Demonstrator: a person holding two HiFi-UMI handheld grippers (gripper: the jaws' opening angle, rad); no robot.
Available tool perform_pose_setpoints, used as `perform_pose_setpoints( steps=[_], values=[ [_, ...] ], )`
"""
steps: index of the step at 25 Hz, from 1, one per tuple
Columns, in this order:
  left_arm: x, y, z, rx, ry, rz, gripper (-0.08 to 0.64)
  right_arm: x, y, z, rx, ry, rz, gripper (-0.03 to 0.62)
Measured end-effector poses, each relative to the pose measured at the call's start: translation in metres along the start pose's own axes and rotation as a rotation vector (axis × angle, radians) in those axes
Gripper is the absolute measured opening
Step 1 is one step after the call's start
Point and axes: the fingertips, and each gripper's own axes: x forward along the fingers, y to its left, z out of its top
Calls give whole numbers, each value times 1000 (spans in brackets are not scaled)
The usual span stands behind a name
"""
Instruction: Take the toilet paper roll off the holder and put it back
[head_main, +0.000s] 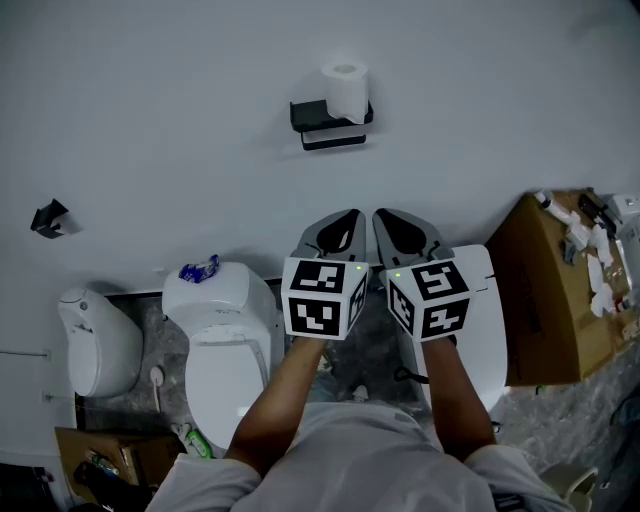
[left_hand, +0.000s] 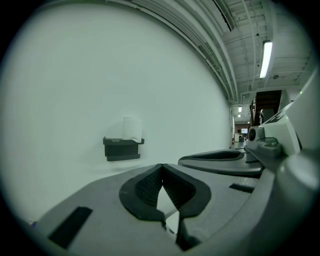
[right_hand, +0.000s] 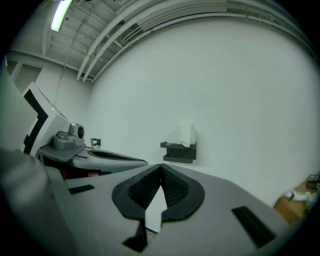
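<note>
Left tongs (left_hand: 161, 167) and right tongs (right_hand: 161, 166) closed, empty

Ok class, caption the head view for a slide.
Left gripper and right gripper, both shut, empty, face the toilet paper roll on its black holder.

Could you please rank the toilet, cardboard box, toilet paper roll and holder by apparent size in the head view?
1. Cardboard box and toilet: too alike to rank, and an arm hides part of the toilet.
2. Holder.
3. Toilet paper roll, slightly smaller.
</note>
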Motion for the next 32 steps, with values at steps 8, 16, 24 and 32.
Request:
perform_pose_setpoints(
  steps=[8, 16, 24, 32],
  values=[
    [28, 26, 8, -9, -8, 2, 5, 32, -16, 12, -15, -17, -6, 2],
    [70, 61, 26, 2, -17, -22, 5, 81, -41, 27, -23, -23, -39, 2],
    [105, 94, 42, 11, -20, -54, 5, 125, -63, 42, -23, -24, -94, 3],
    [129, 113, 57, 23, -28, -94, 5, 153, -77, 54, -33, -13, -137, 59]
  ],
)
